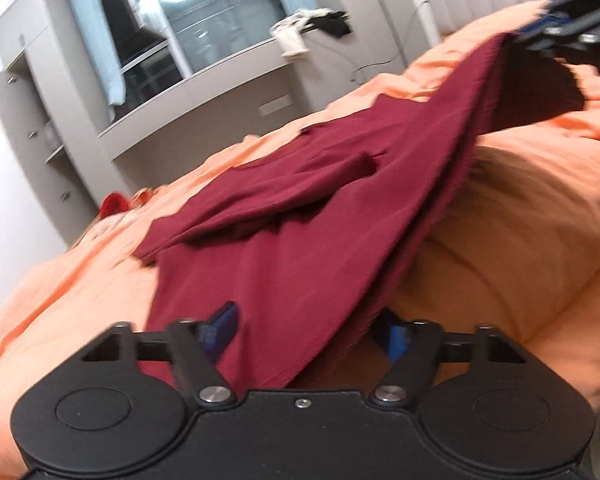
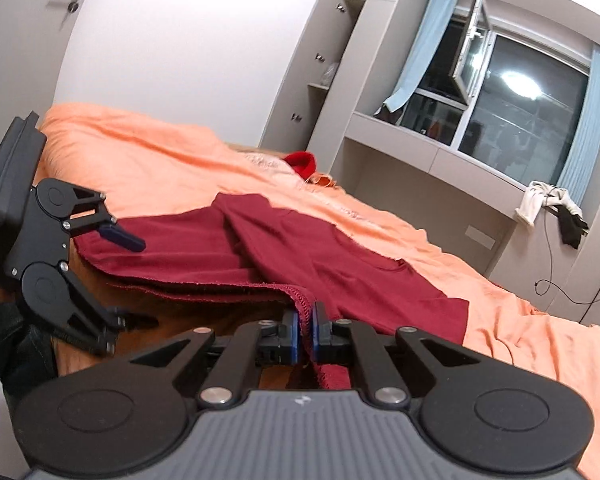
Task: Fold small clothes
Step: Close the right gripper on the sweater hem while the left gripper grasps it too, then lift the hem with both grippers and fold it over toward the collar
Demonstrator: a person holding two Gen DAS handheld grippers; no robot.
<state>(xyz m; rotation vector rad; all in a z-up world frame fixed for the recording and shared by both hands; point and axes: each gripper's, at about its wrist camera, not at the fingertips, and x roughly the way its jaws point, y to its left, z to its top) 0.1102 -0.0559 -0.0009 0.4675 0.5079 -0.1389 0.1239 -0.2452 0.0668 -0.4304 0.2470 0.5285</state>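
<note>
Orange bedding point(image 2: 148, 152) covers the bed in front of you, with a grey built-in cupboard and a dark window point(image 2: 528, 112) behind it. Your maroon garment point(image 2: 204, 248) lies spread across the bedding, one sleeve folded over its body and its near hem lifted off the bed. Your right gripper point(image 2: 306, 330) has its blue pads pressed together on a stitched corner of that hem. Your left gripper point(image 1: 308, 332) sits with its fingers point(image 1: 222, 326) wide apart, the hem edge passing between them, one finger above the cloth and one below; it grips nothing. A red item point(image 2: 300, 162) rests near the bed's far edge.
</note>
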